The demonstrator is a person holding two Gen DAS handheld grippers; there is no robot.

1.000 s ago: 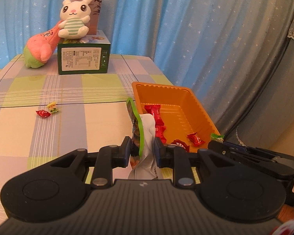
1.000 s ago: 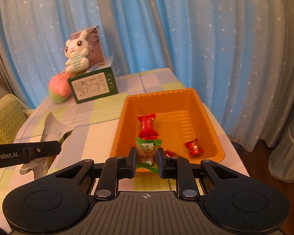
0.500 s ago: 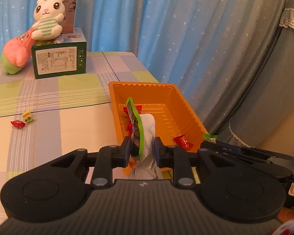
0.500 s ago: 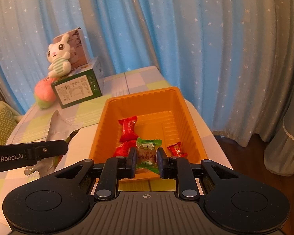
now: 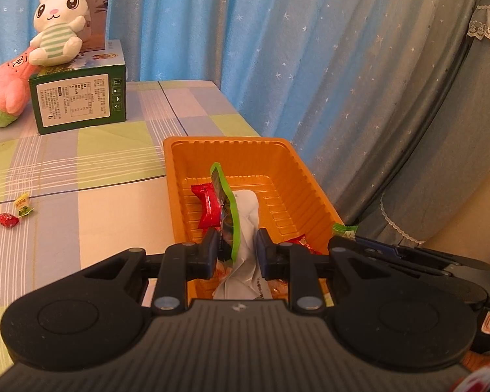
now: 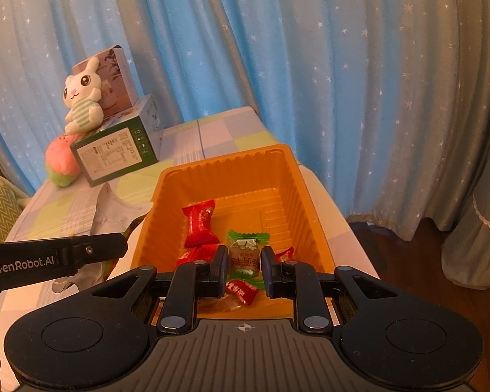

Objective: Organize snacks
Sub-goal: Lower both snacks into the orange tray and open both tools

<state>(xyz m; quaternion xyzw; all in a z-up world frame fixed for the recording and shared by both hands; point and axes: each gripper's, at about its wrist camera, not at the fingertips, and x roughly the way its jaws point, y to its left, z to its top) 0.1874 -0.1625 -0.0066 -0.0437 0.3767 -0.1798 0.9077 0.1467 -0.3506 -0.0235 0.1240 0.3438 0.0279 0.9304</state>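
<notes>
Both hand-held grippers have drifted over the orange tray (image 6: 297,176) since a second ago. The left hand-held gripper (image 5: 236,248) is clamped on a green-edged snack bag (image 5: 241,228), lower centre of its frame. The right hand-held gripper (image 6: 244,263) pinches a green-wrapped candy (image 6: 246,254) above red candies (image 6: 199,225) lying in the tray. Two loose candies (image 5: 14,212) sit on the checked surface (image 5: 81,170), left.

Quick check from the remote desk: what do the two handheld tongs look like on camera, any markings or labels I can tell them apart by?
Both are matte black plastic: a ribbed body, two round discs, silver rivets, dark blue pads. The left tongs show white "GenRobot.AI" lettering along the side in the right wrist view. The right tongs have a small crosshair mark on the body and, in the left wrist view, a white label with handwriting. No cables or sleeves show.
</notes>
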